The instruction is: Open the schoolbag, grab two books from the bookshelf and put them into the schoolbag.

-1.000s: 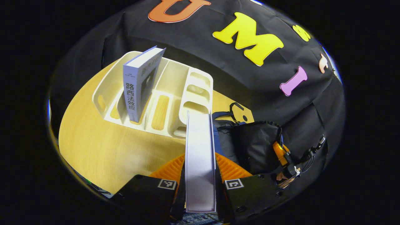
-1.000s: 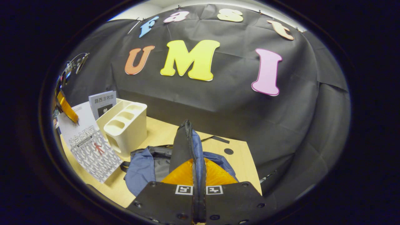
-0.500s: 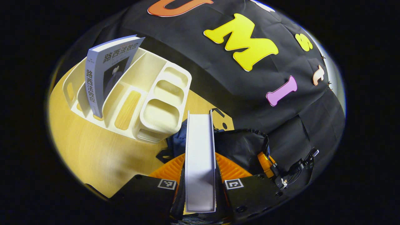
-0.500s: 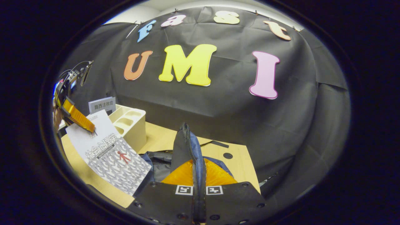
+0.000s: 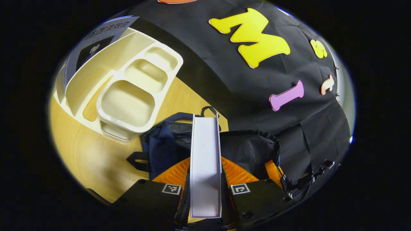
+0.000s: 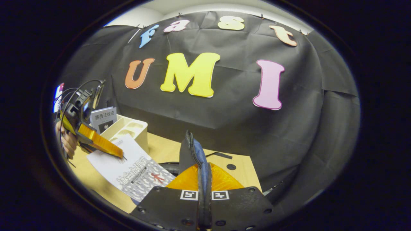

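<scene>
The shelved book point(image 6: 103, 117) standing in the bookshelf point(image 6: 133, 128) carries the title 路西法效应 across the top of its cover, plain in the right gripper view and readable again, at a slant, in the left gripper view point(image 5: 106, 27). The held book point(image 6: 135, 166) in my left gripper point(image 6: 121, 156) shows a cover title that I read as 社会心理学, though the characters are small and partly blurred. Two square coded markers point(image 6: 189, 194) sit on my right gripper point(image 6: 204, 179), with no letters or numbers on them

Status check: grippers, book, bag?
Left gripper shut on book, above the bag. Right gripper shut on bag's zipper edge, lifted. Second book on shelf. Nothing in the way.
</scene>
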The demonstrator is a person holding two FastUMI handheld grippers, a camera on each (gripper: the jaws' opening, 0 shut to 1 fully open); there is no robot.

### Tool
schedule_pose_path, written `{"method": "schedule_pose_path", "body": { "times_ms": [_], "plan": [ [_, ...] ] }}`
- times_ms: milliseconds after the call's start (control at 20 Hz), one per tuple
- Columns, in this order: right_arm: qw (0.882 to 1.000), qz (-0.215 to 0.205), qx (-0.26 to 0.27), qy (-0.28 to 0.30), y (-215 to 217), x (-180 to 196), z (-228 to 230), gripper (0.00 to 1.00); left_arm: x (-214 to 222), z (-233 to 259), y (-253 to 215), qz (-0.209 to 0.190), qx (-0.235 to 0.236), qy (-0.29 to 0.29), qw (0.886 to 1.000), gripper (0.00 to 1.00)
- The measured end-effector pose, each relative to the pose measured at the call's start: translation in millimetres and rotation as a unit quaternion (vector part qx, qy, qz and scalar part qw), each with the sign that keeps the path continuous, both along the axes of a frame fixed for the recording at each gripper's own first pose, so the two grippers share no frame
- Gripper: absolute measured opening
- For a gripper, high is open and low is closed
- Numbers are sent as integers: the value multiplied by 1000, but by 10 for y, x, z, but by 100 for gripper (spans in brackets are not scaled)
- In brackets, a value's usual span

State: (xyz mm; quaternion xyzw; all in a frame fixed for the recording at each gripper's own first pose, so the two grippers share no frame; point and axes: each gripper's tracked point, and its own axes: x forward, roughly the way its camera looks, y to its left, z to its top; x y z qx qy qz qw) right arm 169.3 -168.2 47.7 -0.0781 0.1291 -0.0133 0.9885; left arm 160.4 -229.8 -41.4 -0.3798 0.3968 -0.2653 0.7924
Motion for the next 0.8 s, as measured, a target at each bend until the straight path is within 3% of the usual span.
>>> {"method": "schedule_pose_path", "body": {
  "times_ms": [300, 800],
  "plan": [
    [1000, -12, 21, -9, -116, -92, 46, 0, 150, -268, -547, -1, 4, 8, 1000, 42],
    [998, -6, 46, -37, -69, -216, 207, 0, 225, -590, -986, 83, 32, -79, 993, 42]
  ]
}}
